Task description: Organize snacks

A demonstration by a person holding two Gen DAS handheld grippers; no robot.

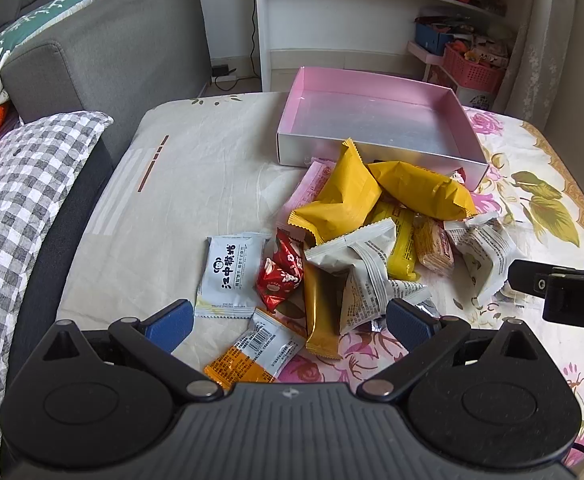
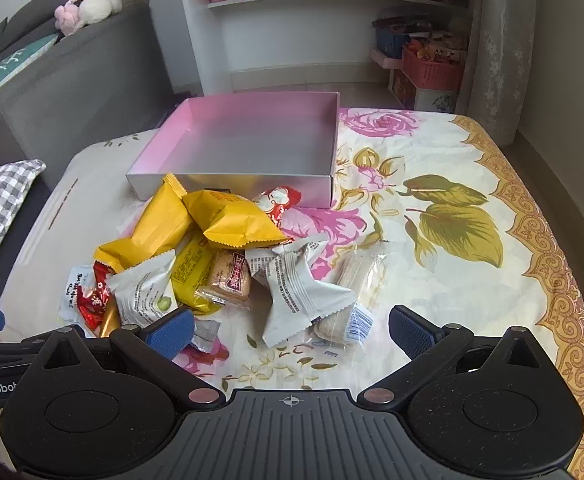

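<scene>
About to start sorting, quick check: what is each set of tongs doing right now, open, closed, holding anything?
Left tongs: open, holding nothing, above the snack pile.
Right tongs: open, holding nothing.

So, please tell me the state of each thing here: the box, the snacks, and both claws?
Pink box: open, lidless, nothing inside.
Snack packets: sealed, piled loose on the bed in front of the box.
Left claw: open, holding nothing.
Right claw: open, holding nothing.
</scene>
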